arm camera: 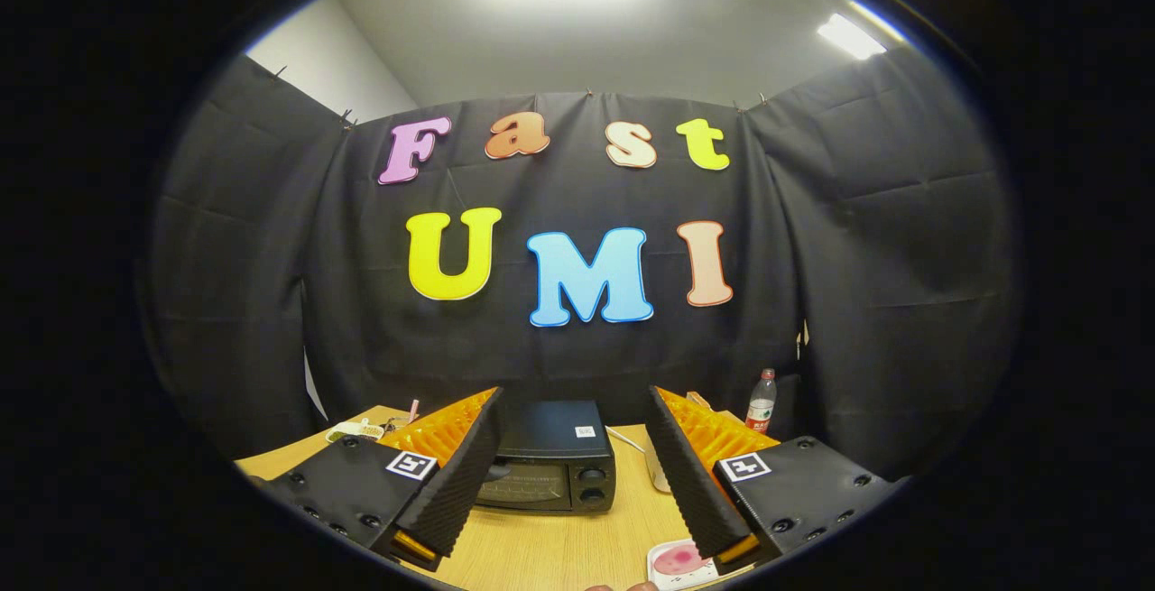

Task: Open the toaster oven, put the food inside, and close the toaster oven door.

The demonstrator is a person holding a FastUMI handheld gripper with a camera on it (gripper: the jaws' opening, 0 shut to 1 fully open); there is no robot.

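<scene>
The light wooden desk (550, 546) carries everything, and the small black box-shaped toaster oven (550, 465) serves as the landmark on it. The oven stands on the desk with its glass door shut and two round knobs on the right of its front; a small white sticker sits on its top. A thin white cable (624, 438) runs along the desk from the oven's right side.

The claw (568, 483) hangs above the desk in front of the oven with its two fingers spread wide apart and nothing between them; the oven shows in the gap, beyond the fingertips.

To the right of the oven and farther back, near the black cloth wall, a clear plastic bottle with a red cap and label (761, 401) stands upright. In front of the oven and to its right, by the right finger, lies a small white tray with a pink food item on it (683, 564). To the left of the oven, partly behind the left finger, a few small items (359, 430) lie on the desk, too small to tell.
</scene>
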